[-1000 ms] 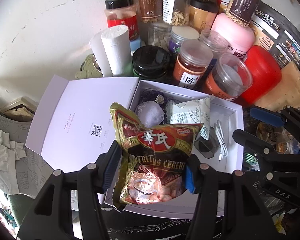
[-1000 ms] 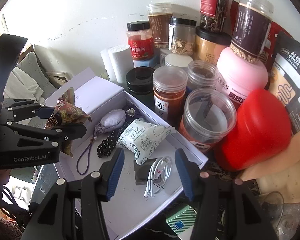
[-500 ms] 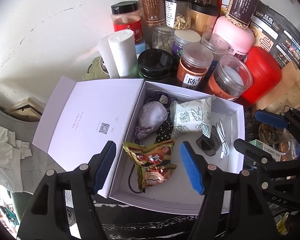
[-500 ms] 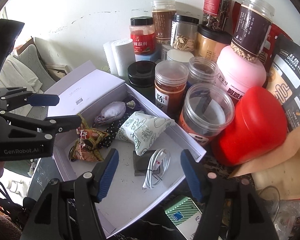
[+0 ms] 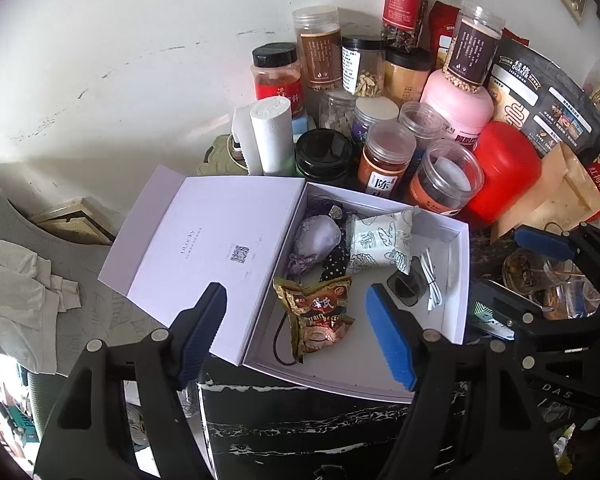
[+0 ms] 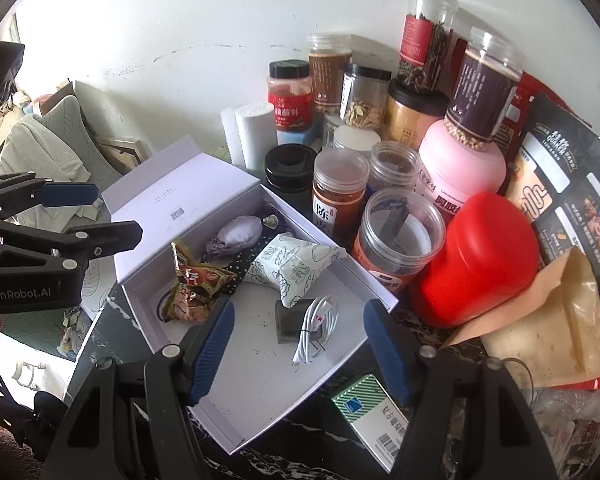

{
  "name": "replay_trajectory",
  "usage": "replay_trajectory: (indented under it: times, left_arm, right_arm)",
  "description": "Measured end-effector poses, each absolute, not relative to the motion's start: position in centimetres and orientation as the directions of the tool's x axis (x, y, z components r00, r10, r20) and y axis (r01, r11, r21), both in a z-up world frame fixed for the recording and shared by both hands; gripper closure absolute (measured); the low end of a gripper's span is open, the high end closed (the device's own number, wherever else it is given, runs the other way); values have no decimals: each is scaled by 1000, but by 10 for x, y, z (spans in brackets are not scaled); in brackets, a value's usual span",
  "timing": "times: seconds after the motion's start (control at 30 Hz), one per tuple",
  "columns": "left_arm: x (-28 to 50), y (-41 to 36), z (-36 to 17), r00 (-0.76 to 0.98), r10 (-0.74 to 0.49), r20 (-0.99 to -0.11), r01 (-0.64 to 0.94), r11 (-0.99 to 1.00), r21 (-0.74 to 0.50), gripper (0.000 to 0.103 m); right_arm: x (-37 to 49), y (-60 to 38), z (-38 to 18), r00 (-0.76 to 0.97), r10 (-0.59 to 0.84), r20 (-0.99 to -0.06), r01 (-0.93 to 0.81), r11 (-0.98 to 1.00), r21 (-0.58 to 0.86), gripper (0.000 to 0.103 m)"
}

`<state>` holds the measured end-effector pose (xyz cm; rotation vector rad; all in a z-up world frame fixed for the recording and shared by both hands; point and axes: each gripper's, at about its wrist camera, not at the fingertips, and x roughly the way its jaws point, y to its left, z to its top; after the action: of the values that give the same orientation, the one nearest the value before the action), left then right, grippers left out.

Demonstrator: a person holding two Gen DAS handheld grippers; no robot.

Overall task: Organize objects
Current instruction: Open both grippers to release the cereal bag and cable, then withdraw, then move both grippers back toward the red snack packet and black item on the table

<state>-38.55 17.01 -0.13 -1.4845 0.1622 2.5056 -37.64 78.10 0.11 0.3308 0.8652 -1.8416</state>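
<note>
The cereal packet (image 5: 318,318) lies inside the white box (image 5: 458,280) — both the left gripper (image 5: 300,336) and right gripper (image 6: 296,352) hang above it, jaws just widened, gripping nothing.

Left gripper (image 5: 298,328): lower centre of its frame, pointing steeply down, blue-padded fingers (image 5: 388,340) spread, nothing between, jaws just been opening.
Right gripper (image 6: 298,344): lower centre of its frame, angled down, fingers apart, empty, jaws just been opening.
</note>
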Motion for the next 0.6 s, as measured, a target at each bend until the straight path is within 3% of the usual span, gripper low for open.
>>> replay_trajectory:
  times: [0.6]
  left_arm:
    - [-294, 140, 75, -563, 97, -821, -183, -983, 9, 31]
  right_arm:
    - [-308, 847, 28, -452, -737, -502, 868, -235, -438, 35]
